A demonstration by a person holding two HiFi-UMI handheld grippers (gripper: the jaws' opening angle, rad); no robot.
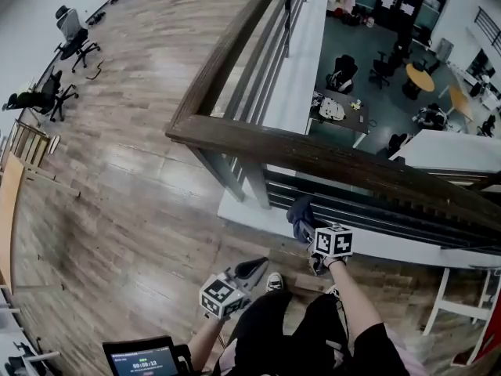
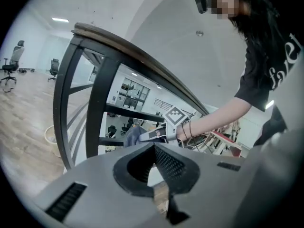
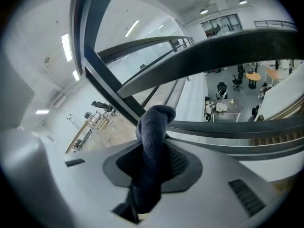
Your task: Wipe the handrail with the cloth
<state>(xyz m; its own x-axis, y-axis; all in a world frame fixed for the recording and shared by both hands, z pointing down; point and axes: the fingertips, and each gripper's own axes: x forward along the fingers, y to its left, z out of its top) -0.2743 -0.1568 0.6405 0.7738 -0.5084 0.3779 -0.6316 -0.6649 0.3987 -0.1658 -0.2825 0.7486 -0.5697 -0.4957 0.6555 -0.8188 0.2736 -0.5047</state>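
Observation:
The brown wooden handrail (image 1: pixel 337 159) turns a corner and runs across the head view above dark bars. My right gripper (image 1: pixel 311 237) is shut on a dark blue cloth (image 1: pixel 300 213), held low in front of the lower bars, below the top rail. In the right gripper view the cloth (image 3: pixel 153 137) sticks up from between the jaws, with the handrail (image 3: pixel 213 56) arching overhead. My left gripper (image 1: pixel 252 270) hangs lower and to the left, shut with nothing in it. The left gripper view looks up at the handrail (image 2: pixel 133 49) and at the right gripper (image 2: pixel 142 136) with the cloth (image 2: pixel 130 137).
Beyond the railing is a drop to a lower floor with desks (image 1: pixel 340 104) and chairs. Office chairs (image 1: pixel 74 37) stand far left on the wood floor. A white frame (image 1: pixel 462 304) stands at the lower right. A small screen (image 1: pixel 145 360) and the person's shoes (image 1: pixel 274 282) are near the bottom edge.

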